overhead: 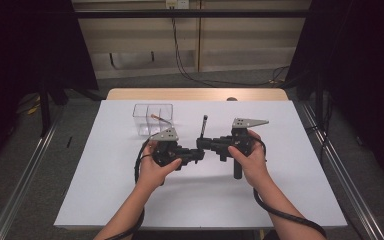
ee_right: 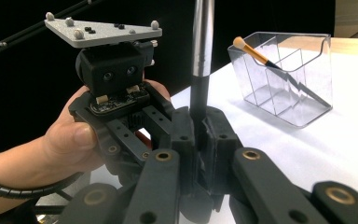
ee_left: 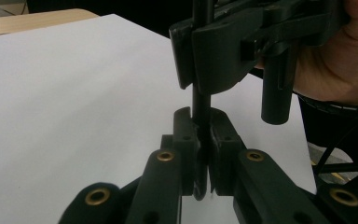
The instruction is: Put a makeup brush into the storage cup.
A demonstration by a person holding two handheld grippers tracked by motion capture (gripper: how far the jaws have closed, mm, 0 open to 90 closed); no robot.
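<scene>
White sheet (overhead: 130, 190) over a wooden table (overhead: 195, 94), dark curtains to either side, cables on the far wall. Item: slim black brush (overhead: 204, 125) with a silver ferrule, standing upright above the sheet's middle, clamped low on its handle by both tools at once. Left gripper (overhead: 200, 152) closed on the handle's bottom end; right gripper (overhead: 201, 144) closed on the same shaft just above it, the two meeting tip to tip. Judged purpose: a hand-over or re-grip. Item: clear compartmented organizer (overhead: 152, 119), near the sheet's far edge, left of the brush and apart from it, already holding an orange-handled brush (overhead: 159, 118) leaning in one compartment. Bare sheet lies between grippers and organizer; table edges are well off.
</scene>
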